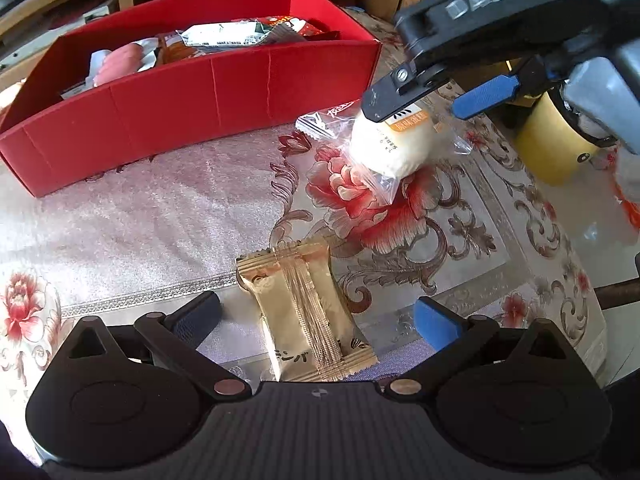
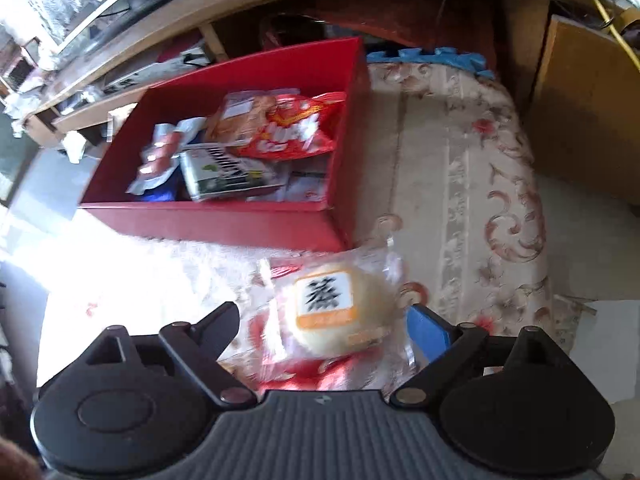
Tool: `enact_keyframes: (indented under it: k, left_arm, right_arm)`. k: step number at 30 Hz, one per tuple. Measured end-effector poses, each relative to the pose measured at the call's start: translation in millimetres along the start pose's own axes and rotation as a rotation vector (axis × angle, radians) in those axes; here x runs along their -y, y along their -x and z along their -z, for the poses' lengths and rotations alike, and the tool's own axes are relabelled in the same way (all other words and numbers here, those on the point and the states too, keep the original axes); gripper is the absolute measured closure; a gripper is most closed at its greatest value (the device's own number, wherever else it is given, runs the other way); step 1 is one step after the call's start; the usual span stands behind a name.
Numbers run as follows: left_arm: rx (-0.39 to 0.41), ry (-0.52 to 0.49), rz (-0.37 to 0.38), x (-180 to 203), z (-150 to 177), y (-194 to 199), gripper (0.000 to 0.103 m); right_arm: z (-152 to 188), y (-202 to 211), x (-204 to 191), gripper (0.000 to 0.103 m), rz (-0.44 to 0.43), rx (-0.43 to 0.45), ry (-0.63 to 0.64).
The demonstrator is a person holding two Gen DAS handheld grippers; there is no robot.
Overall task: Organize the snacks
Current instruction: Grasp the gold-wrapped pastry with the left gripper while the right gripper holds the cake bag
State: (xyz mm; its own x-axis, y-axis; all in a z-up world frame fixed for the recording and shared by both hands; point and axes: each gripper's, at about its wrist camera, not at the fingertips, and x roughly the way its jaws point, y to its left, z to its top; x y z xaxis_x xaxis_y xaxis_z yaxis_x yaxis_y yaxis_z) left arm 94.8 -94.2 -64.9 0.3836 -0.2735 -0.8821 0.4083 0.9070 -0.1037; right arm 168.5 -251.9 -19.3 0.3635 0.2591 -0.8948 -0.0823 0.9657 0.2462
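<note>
On the bench (image 1: 160, 208), under a flowered cloth with a clear cover, a red box (image 1: 192, 96) holds a heap of snack packets. The left wrist view alone shows a gold-wrapped snack (image 1: 308, 312) lying flat between the spread fingers of the left tongs (image 1: 316, 320), neither pad touching it, and a yellow cylinder (image 1: 548, 148) at the bench's right edge. It also shows the right tongs (image 1: 424, 100) from outside, spread over a white bun in clear wrap (image 1: 388, 144) that rests on the cloth just in front of the box's right corner. The right wrist view looks down into the box: a red crisp bag (image 2: 292, 128), a dark green packet (image 2: 220, 172) and a pink sausage pack (image 2: 156, 156). There the bun sits between the open fingers, with a gap at each side. Behind the bench stands a low wooden shelf unit (image 2: 168, 28)
</note>
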Motion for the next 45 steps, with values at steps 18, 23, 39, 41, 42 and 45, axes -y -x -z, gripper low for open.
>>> enact_keyframes:
  k: [18,23,39,41,42,45]
  left_arm:
    - [0.005,-0.039,-0.052,16.6,-0.5,-7.6,0.000]
    - [0.002,-0.021,-0.037,6.7,-1.6,-3.4,0.005]
    - [0.015,0.022,-0.126,-5.5,5.5,16.6,0.053]
    - [0.009,0.038,-0.110,-9.3,7.6,19.0,0.054]
    - [0.008,0.038,-0.113,-9.4,8.4,18.4,0.054]
    - [0.005,0.030,-0.129,-8.8,16.1,23.7,0.054]
  right_arm:
    - [-1.6,-65.5,-42.2,0.000,0.203,-0.070,0.147]
    - [0.8,-58.2,-29.5,0.008,0.182,-0.020,0.144]
    - [30.4,-4.0,-38.0,0.032,0.159,0.027,0.166]
    - [33.4,2.4,-38.4,0.032,0.150,0.038,0.162]
    - [34.6,5.4,-38.4,0.032,0.142,0.044,0.159]
    - [36.8,13.3,-37.8,0.032,0.129,0.061,0.151]
